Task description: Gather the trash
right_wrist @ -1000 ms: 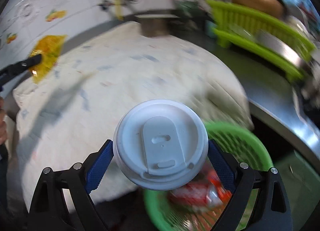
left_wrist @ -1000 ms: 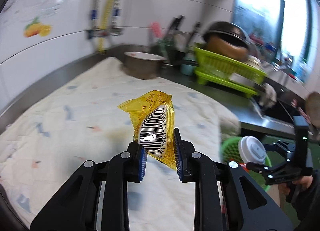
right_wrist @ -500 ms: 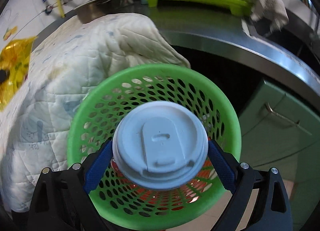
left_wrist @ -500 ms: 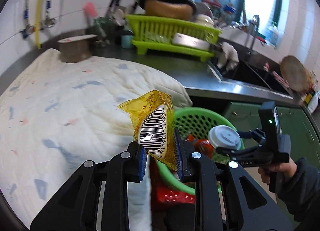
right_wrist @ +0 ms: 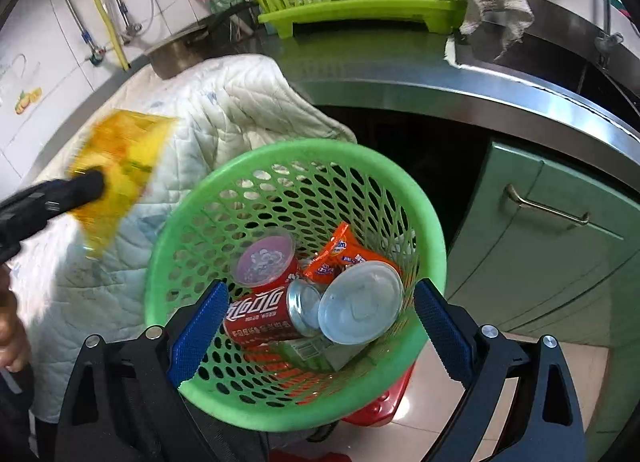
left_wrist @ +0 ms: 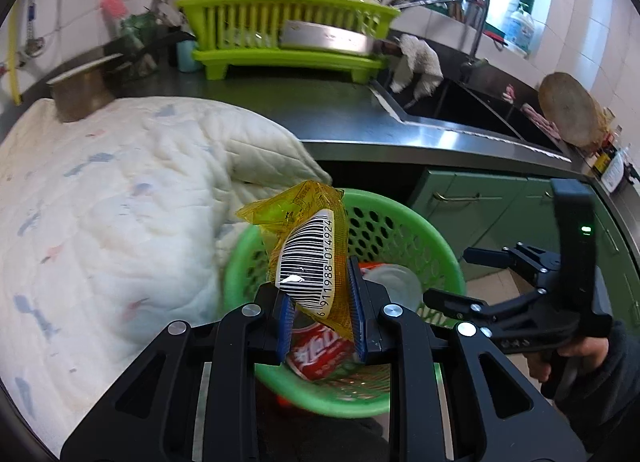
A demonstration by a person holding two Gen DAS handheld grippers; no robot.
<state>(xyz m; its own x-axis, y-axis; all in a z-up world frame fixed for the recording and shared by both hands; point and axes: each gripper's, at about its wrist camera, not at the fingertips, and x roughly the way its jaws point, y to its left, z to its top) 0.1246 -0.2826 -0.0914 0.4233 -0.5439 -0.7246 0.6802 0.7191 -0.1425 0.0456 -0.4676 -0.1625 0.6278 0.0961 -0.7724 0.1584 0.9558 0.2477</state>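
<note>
The white-lidded cup (right_wrist: 361, 308) that the right gripper (right_wrist: 316, 332) held half a second ago now lies in the green basket (right_wrist: 434, 246), its jaws wide and empty, while the left gripper (left_wrist: 320, 304) arrives above the rim, jaws narrow on the yellow wrapper (left_wrist: 308, 246), next to drop.

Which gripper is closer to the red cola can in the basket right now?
Right. The right gripper hangs open just above the basket, straddling the cola can. The left gripper, shut on the yellow wrapper, sits higher at the basket's quilt-side rim.
</note>
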